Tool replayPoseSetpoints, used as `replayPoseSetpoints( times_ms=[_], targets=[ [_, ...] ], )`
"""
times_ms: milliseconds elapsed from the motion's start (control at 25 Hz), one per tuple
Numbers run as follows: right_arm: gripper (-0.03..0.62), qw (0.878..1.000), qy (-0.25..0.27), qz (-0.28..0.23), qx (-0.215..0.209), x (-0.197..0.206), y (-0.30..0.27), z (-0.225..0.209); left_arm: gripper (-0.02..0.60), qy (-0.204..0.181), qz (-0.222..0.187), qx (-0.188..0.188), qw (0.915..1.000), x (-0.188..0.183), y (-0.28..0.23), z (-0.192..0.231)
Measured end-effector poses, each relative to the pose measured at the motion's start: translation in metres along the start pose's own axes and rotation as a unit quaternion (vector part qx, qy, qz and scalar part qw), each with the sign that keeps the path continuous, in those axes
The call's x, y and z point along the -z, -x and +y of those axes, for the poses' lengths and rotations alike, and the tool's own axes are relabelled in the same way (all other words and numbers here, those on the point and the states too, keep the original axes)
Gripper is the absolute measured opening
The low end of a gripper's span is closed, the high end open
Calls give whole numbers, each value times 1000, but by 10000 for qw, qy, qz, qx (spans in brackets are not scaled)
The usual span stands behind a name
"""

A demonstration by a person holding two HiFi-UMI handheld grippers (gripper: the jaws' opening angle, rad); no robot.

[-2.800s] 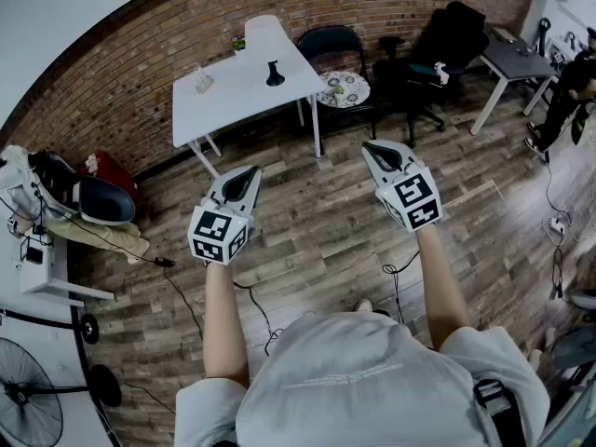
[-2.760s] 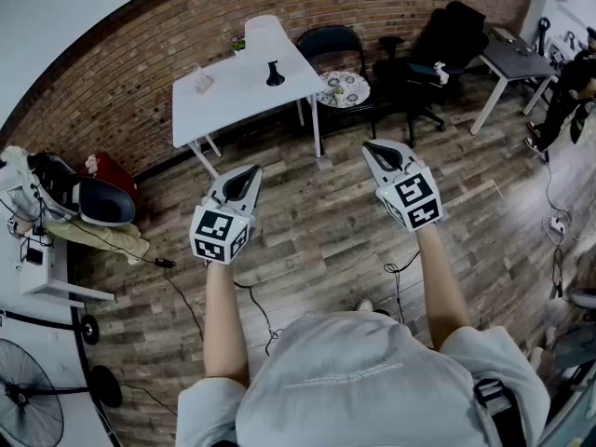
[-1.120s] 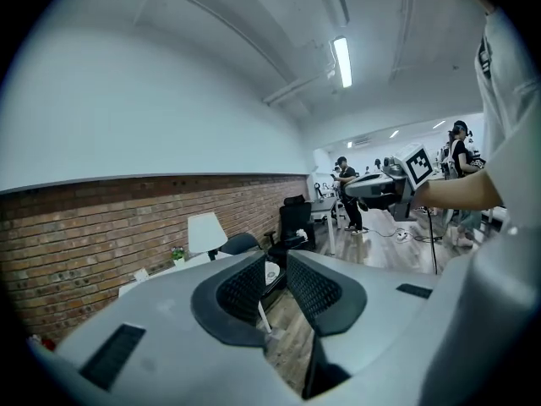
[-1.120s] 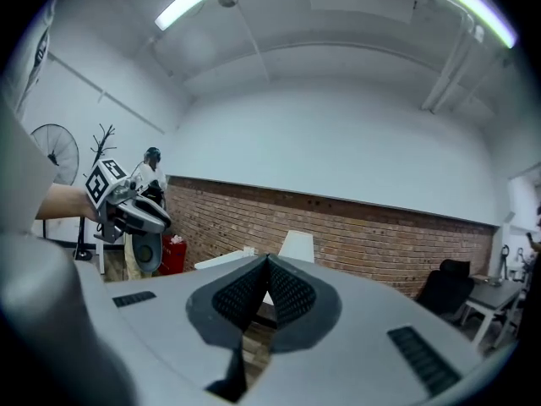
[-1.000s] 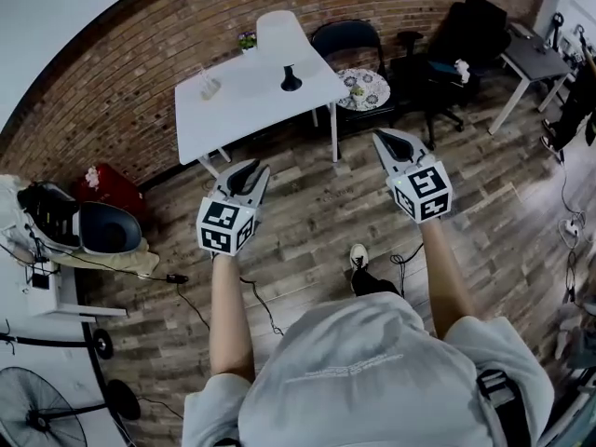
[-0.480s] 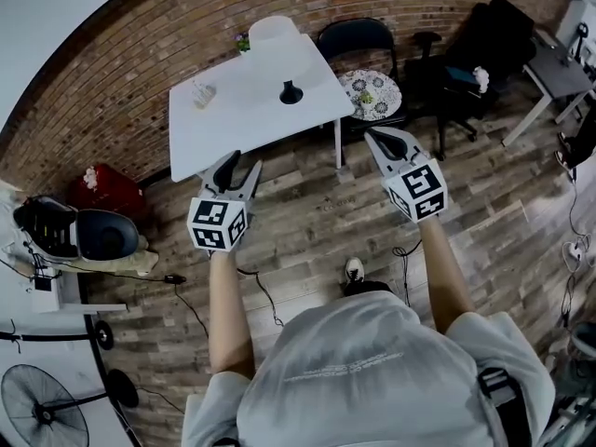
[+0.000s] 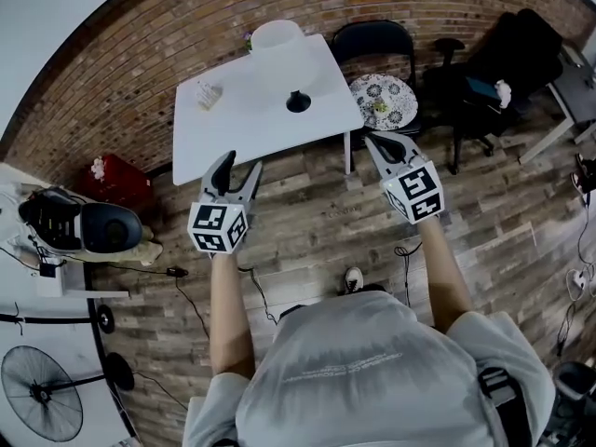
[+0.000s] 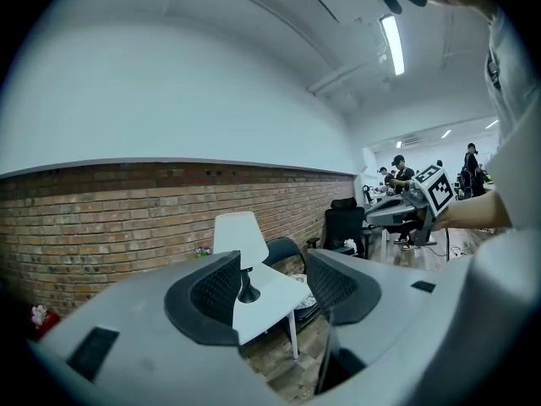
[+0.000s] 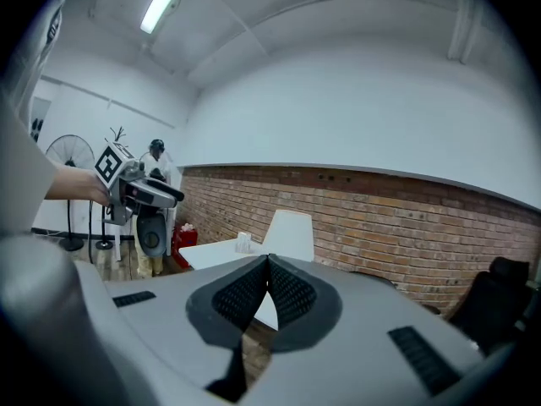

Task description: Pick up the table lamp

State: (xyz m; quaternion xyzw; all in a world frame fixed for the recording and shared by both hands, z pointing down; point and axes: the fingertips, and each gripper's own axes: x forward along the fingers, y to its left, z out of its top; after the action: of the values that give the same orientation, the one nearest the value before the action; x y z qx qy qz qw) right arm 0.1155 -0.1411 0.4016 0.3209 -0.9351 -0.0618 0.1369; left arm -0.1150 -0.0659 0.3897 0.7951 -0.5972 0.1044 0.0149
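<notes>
Table lamp with white shade and black flared base (image 7: 279,37) is standing on the white square desk (image 7: 233,128) by the red brick wall (image 7: 112,73), toward the desk's far edge. I am holding both grippers over the wood plank floor (image 7: 307,240), short of the desk and touching nothing. Left gripper (image 7: 238,164) is hanging with jaws spread apart, the lamp (image 8: 237,237) showing far off in the gap. Right gripper (image 7: 375,142) is hanging with jaws pressed together, empty.

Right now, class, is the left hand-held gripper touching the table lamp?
Apart. In the head view, bare tabletop separates the left hand-held gripper from the table lamp.
</notes>
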Motion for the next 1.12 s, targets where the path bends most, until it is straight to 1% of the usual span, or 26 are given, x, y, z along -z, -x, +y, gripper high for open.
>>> replayPoseSetpoints(
  times_ms=[120,280,480,560,680,760,880,1120],
  targets=[
    [2,9999,-76,68,-126,8,-16,-11,242,23,75,-54,10000,4,-13,3],
    [2,9995,-187,102,-215,17,-32,-22,249,34,217,-96,9997,12,-32,8],
    [2,9988,-286,290,-258,29,-46,-29,252,74,298,4,9995,23,-48,9],
    [2,9984,-341,360,-281,32,-49,-29,252,36,275,27,9996,25,-52,10],
    [2,9984,-242,405,-325,34,-55,-34,252,-166,232,95,9995,26,-64,9],
    [2,9984,-195,436,-315,34,-61,-37,252,-196,259,149,9994,31,-73,12],
    [2,9983,-224,489,-224,36,-73,-42,252,-8,321,203,9993,45,-87,23],
    [2,9972,-306,681,22,44,-107,-53,253,278,409,301,9983,68,-123,59]
  ],
)
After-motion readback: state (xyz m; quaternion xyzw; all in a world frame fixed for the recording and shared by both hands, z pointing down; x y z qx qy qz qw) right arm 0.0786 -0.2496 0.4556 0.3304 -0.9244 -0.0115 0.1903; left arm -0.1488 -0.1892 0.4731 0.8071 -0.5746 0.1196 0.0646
